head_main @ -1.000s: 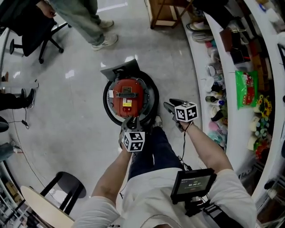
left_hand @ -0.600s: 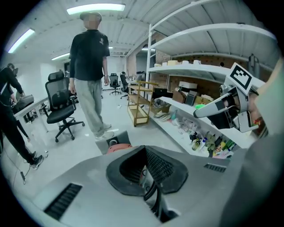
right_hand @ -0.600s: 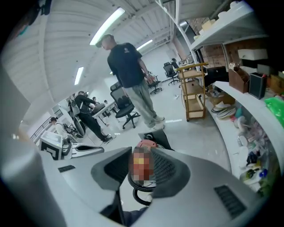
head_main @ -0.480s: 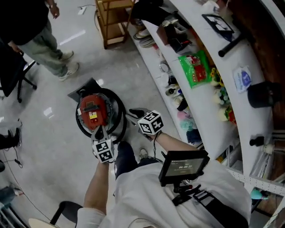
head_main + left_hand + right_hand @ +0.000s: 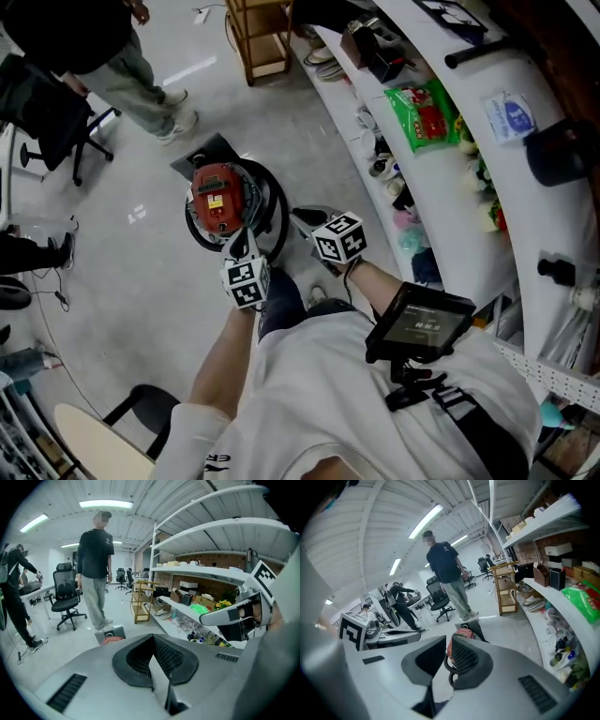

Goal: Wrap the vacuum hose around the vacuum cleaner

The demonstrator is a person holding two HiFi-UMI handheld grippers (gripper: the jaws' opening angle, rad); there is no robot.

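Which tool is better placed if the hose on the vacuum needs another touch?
Left, probably. The left tool, shut and empty, hangs by the rim of the vacuum and its coiled hose; the right tool, jaws just closing on nothing, sits off toward the shelf.

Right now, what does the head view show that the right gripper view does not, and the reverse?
Only the head view: the black hose's whole coil around the vacuum cleaner, and a screen on the wearer's chest. Only the right gripper view: the right claw with its jaws slightly apart, just closing, nothing between them, and people at distant desks. Both: the red vacuum cleaner, a standing person, the green packet on the shelf.
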